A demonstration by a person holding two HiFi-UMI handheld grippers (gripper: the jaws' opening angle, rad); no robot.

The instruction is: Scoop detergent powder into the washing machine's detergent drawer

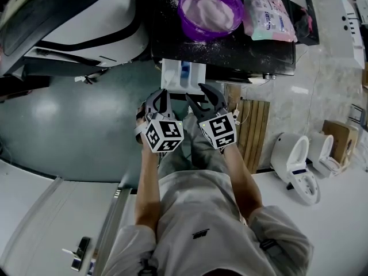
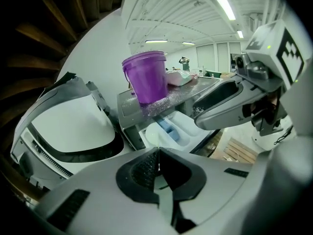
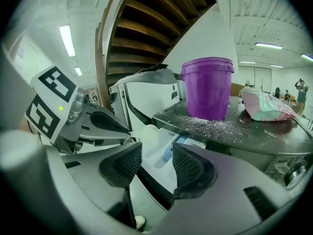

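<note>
Left gripper (image 2: pixel 157 152) pinched empty, right gripper (image 3: pixel 157 156) parted empty, both hovering before open detergent drawer (image 1: pixel 183 73); purple bucket (image 1: pixel 210 9) above holds powder; spilled grains (image 3: pixel 234 126) counsel level scooping.

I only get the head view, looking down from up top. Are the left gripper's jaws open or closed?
Observer: Closed. In the left gripper view, the left gripper has its jaws together with nothing between them.
Operator: What about the other one?
Observer: The right gripper is open and empty. Through the gap between its jaws you can see the pulled-out detergent drawer.
Operator: What's up high that I can't see?
Observer: The underside of a wooden staircase, which shows in the right gripper view.
</note>
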